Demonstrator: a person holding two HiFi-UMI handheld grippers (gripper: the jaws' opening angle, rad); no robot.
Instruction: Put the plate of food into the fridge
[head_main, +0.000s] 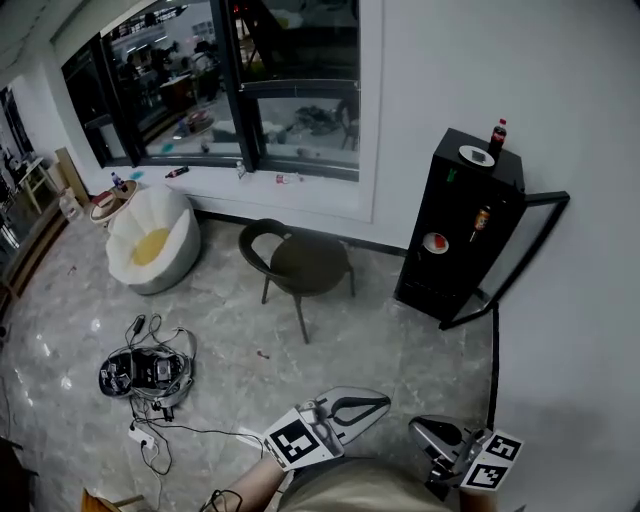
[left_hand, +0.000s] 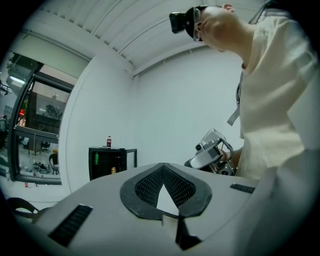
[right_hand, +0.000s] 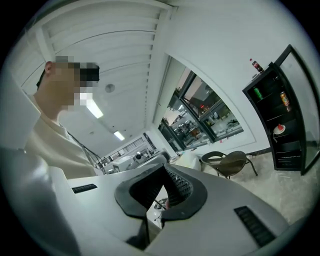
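Left gripper (head_main: 372, 405) and right gripper (head_main: 425, 430) are both closed on nothing, well apart from the open fridge (head_main: 455, 235), a dark chair (head_main: 300, 262) standing near its left

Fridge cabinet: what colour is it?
Black. The fridge shows best in the head view.

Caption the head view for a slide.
Left gripper and right gripper shut, empty; across the room, open fridge holds a plate of food.

Black fridge (head_main: 450, 280), white plate (head_main: 435, 243) with red food, dark brown chair (head_main: 300, 262), white seat (head_main: 150, 240) with yellow centre, grey marbled floor (head_main: 330, 340), plain white wall (head_main: 420, 80).
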